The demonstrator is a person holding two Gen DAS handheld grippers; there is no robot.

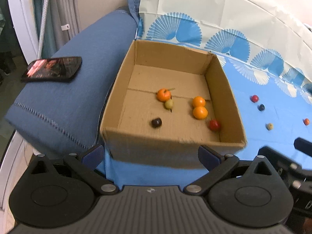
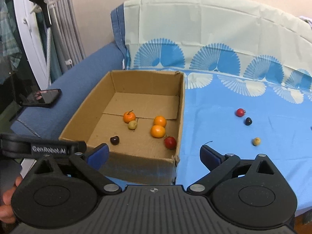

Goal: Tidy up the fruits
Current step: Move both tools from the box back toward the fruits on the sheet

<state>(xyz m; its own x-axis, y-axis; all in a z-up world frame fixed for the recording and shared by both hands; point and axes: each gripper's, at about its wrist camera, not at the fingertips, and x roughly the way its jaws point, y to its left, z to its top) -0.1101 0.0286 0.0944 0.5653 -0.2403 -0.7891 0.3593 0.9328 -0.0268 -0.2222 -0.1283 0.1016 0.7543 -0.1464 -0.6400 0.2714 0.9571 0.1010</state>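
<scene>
left hand-held gripper (image 1: 151, 155): jaws spread wide, nothing between pads, lower frame | right hand-held gripper (image 2: 154, 156): jaws wide, empty | hand (image 2: 7, 198): lower left edge of right view

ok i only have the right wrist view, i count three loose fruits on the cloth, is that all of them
observer: no. The left wrist view shows a fourth, a small orange fruit on the blue cloth, right of the yellowish fruit.
operator: and the left gripper, anything in it
observer: nothing. The left gripper has its jaws wide apart and empty, in front of the near wall of the cardboard box.
</scene>
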